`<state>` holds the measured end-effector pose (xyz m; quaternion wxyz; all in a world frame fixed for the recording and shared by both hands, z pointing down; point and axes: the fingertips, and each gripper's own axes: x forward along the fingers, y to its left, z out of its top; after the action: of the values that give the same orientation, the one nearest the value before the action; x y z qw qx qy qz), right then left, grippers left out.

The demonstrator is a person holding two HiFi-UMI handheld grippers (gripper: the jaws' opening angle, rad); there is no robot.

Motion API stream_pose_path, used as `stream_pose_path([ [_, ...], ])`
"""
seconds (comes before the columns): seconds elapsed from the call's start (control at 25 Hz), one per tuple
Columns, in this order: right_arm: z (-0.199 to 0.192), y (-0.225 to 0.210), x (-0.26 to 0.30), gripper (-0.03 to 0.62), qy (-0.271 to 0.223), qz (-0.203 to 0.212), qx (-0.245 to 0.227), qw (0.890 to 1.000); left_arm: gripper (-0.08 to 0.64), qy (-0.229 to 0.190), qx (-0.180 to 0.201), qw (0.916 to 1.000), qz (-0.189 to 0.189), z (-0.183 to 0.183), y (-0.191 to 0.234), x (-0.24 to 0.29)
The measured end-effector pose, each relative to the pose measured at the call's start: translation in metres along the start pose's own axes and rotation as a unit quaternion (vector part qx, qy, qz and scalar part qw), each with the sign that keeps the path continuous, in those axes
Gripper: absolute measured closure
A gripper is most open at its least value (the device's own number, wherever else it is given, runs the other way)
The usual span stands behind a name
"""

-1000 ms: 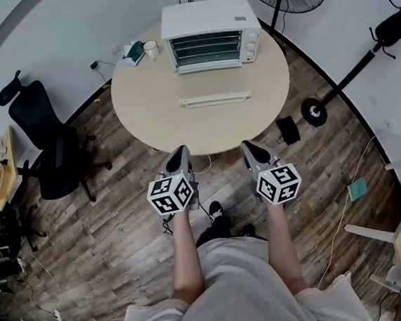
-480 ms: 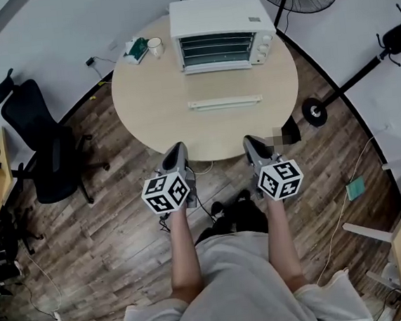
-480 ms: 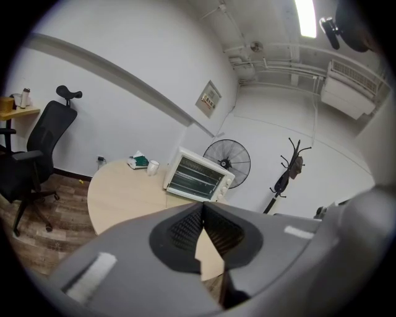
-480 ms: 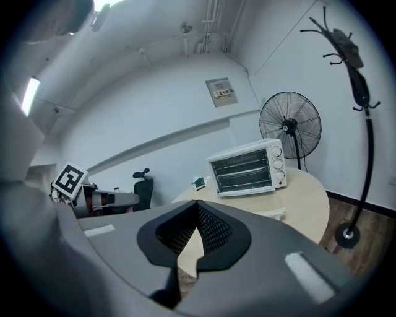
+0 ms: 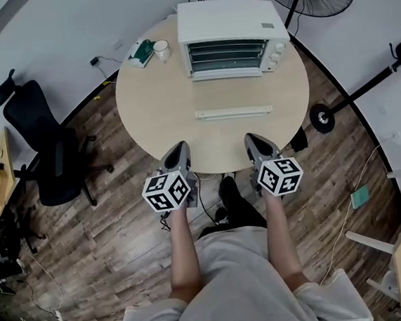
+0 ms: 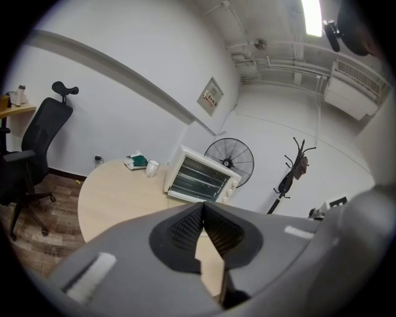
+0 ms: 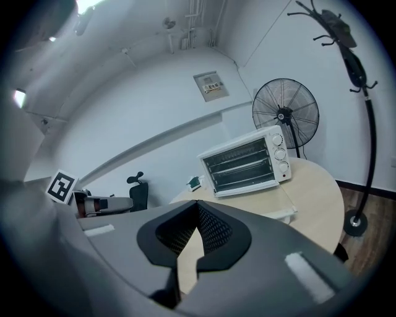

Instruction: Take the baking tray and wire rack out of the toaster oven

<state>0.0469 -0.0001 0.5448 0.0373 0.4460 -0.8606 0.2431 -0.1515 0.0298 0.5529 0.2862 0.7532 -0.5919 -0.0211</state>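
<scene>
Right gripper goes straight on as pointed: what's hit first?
Likely the round beige tabletop just past the right gripper; beyond it, the white bar handle of the open oven door. Depth unclear.

Toaster oven (image 5: 229, 19) on table (image 5: 161, 118), far side, racks (image 5: 229, 51) seemingly inside; mug (image 5: 162, 50) to its left.

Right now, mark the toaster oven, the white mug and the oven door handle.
toaster oven (image 5: 226, 18), head view, white top panel.
white mug (image 5: 162, 50), head view, open top.
oven door handle (image 5: 233, 112), head view, middle of the bar.
</scene>
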Motion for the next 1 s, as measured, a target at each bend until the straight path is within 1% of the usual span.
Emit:
stream_pose_path([
  [0.16,0.017,-0.016,0.034,0.595,0.005,0.009,0.002,1.000,0.505,0.011,0.008,0.9999,-0.009,0.013,-0.002,0.045],
  [0.32,0.042,-0.039,0.065,0.595,-0.005,0.011,0.022,1.000,0.505,0.023,0.014,0.9993,-0.026,0.027,-0.011,0.089],
  [0.48,0.063,-0.059,0.093,0.595,-0.011,0.010,0.037,0.999,0.505,0.030,0.013,0.9989,-0.034,0.044,-0.015,0.129],
  [0.72,0.085,-0.094,0.127,0.597,-0.021,0.009,0.072,0.997,0.505,0.039,-0.010,0.9984,-0.040,0.054,-0.019,0.182],
  [0.84,0.090,-0.107,0.144,0.595,-0.026,0.012,0.101,0.995,0.505,0.040,-0.025,0.9982,-0.038,0.055,-0.016,0.205],
  [1.0,0.092,-0.130,0.164,0.595,-0.024,0.008,0.136,0.990,0.505,0.051,-0.029,0.9978,-0.032,0.051,-0.014,0.234],
])
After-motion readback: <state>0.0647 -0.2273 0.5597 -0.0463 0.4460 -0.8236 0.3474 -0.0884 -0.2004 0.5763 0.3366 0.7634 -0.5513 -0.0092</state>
